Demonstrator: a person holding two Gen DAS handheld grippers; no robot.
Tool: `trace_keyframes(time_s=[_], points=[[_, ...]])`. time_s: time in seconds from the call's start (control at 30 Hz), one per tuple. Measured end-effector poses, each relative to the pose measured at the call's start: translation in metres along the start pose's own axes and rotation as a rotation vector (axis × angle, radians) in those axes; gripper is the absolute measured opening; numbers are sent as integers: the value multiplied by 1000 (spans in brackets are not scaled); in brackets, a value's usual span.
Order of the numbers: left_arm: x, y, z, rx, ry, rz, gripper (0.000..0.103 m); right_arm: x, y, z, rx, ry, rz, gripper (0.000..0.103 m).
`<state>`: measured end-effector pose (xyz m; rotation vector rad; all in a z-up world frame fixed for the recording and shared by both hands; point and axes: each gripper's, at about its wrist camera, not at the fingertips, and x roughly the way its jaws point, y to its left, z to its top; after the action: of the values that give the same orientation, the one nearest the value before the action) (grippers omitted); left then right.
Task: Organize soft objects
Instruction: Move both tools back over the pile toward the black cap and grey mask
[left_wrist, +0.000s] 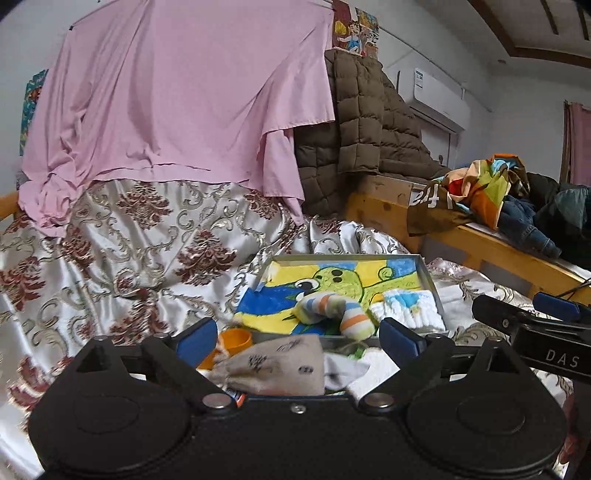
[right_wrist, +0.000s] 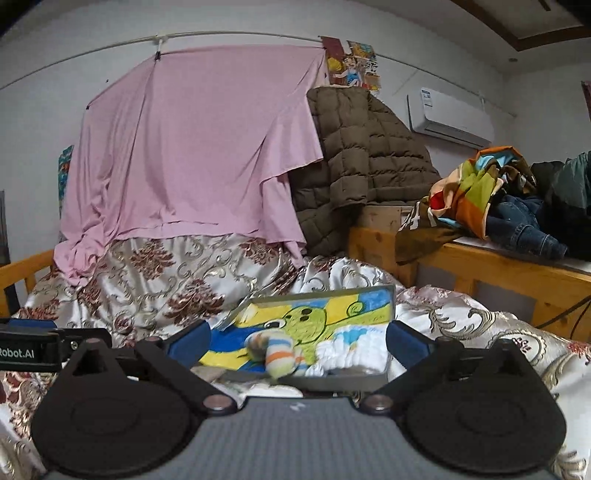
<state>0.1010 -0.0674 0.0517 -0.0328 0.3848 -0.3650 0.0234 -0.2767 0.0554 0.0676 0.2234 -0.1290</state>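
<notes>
One striped sock (left_wrist: 334, 310) lies bent in the tray (left_wrist: 430, 275) on the bed (left_wrist: 147, 240), one end toward the tray's left side, the other toward its near edge. One white towel (left_wrist: 408, 308) lies beside it on the right. One drawstring pouch (left_wrist: 275, 365) sits outside, near the tray's near edge. Left claw (left_wrist: 299, 338) and right claw (right_wrist: 299, 341) both hover wide and empty, pointing slightly downward at the tray.

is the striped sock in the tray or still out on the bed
In the tray. The striped sock lies on the cartoon lining inside the tray, beside the white towel.
</notes>
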Motion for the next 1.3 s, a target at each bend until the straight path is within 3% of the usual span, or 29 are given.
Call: trace_keyframes(time_s=[0.47, 0.63, 0.97, 1.3], points=[[-39, 30, -34, 12, 58, 20, 99, -31, 26, -19, -30, 59, -65, 103], [-37, 28, -46, 56, 141, 35, 99, -32, 25, -29, -7, 150, -99, 103], [-23, 18, -59, 136, 288, -15, 100, -14, 17, -45, 60, 375, -101, 103], [-11, -6, -76, 235, 341, -152, 100, 21, 10, -59, 111, 608, -97, 103]])
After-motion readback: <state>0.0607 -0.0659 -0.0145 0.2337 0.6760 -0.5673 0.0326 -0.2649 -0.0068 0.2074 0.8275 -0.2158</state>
